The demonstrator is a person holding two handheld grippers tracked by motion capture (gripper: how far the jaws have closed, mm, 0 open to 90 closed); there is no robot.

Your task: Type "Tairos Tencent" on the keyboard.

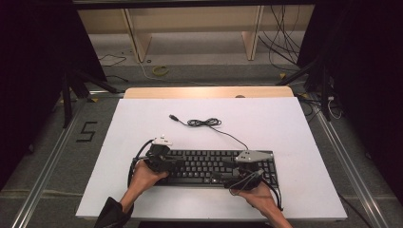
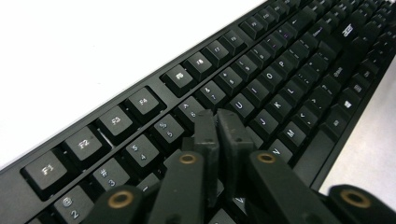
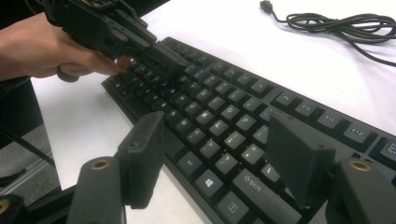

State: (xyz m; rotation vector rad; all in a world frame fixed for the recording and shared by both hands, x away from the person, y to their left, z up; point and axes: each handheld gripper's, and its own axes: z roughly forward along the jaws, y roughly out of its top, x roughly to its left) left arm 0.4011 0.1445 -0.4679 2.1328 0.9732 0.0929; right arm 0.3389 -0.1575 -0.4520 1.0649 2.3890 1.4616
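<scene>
1. Sitting near the front edge of the white table top (image 1: 285, 118): a black keyboard (image 1: 209, 164), long side across the high view; both grippers over it
2. left gripper (image 2: 217, 122) at the keyboard's left end; jaws pressed together, nothing between them; tips down on the keys just below the number row, near the 6 and 7 in its own view; touching or just above, cannot tell
3. left hand (image 1: 142, 176) wraps that gripper's body from the near side; dark sleeve (image 1: 111, 213) at the bottom edge
4. right gripper (image 3: 219, 149) at the keyboard's right end; jaws spread wide, nothing held; they straddle the lower key rows near the Shift and Windows keys, hanging above them; pads clear of the keys
5. right hand (image 1: 256, 192) comes in from the bottom, just in front of the keyboard
6. keyboard cable (image 1: 204, 122) runs from the back edge toward the far side, bundled in a loose coil; USB plug (image 1: 174, 117) lies free on the white top, well apart from both grippers
</scene>
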